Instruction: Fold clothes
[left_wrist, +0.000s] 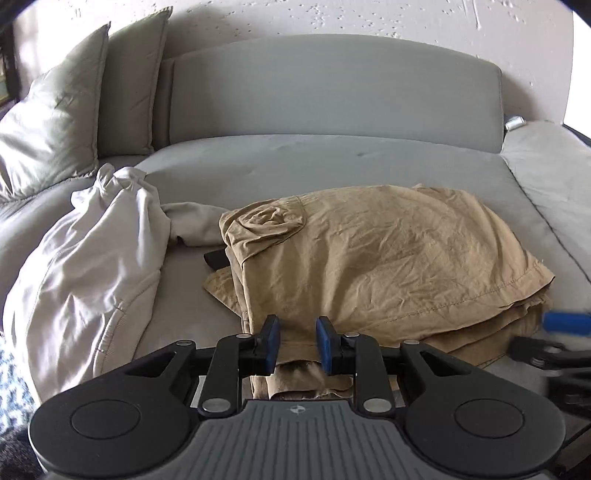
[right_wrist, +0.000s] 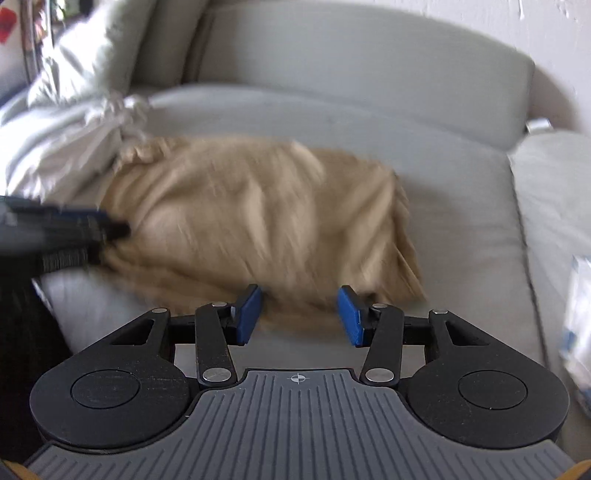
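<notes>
Both wrist views low, close, facing sofa (left_wrist: 332, 162) back, sharing tan garment (left_wrist: 388, 251)

tan garment (left_wrist: 384, 254): thin woven cloth, matt, heavily creased, stitched hem. pale garment (left_wrist: 92, 258): soft matt cloth, rumpled. sofa (left_wrist: 332, 92): grey upholstery fabric, matt, smooth. pillows (left_wrist: 55, 110): cloth with slight sheen, wrinkled. wall (left_wrist: 332, 18): rough textured plaster. left gripper (left_wrist: 297, 345): matt black plastic, metal rivets, blue pads (left_wrist: 325, 343).
</notes>
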